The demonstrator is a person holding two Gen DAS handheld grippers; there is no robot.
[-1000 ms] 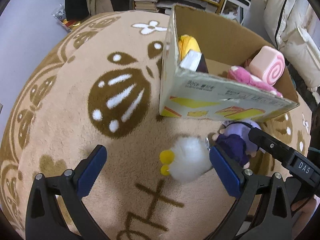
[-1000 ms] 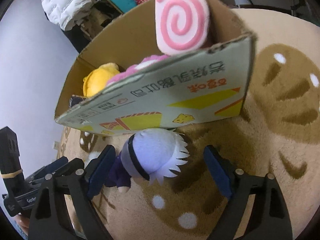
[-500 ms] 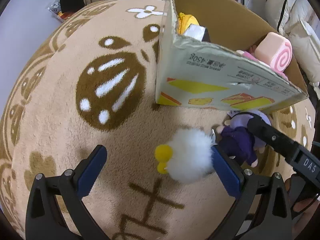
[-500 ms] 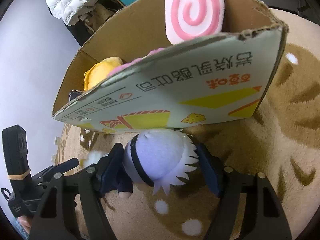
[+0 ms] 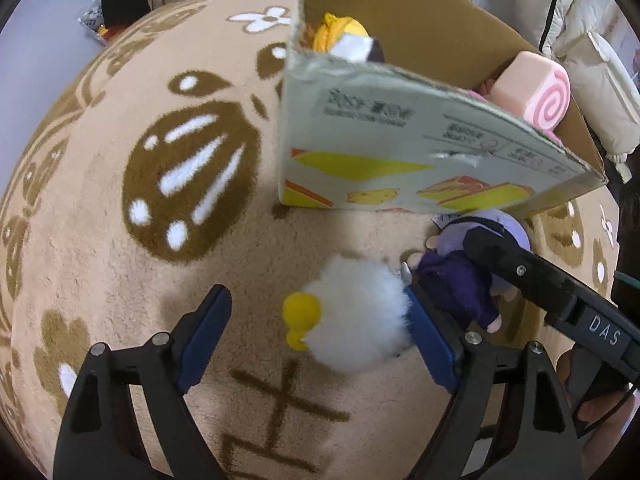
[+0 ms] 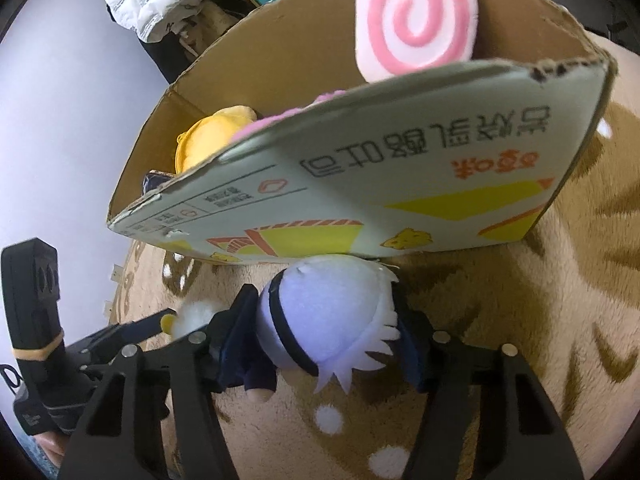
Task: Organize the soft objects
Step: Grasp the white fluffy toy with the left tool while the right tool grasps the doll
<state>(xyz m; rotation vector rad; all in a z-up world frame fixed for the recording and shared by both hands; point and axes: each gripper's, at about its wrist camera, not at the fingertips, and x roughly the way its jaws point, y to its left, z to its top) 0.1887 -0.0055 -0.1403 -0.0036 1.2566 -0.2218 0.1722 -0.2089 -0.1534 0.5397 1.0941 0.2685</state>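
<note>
Cardboard box [image 5: 384, 148]: left view shows its yellow plush [image 5: 340, 32]; right view shows the pink spiral roll [image 6: 416, 20] above the rim
Left gripper [image 5: 316, 336]: fingers apart; white fluffy chick [image 5: 356, 316] on the rug [image 5: 120, 280], touching the right-hand pad
Right gripper [image 6: 324, 336]: fingers clamped on the lavender-haired doll [image 6: 324, 320], purple-clothed, beside the box wall

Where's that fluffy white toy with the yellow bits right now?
The fluffy white toy lies on the carpet before the cardboard box, against the open left gripper's right finger, beside the purple doll.
</note>
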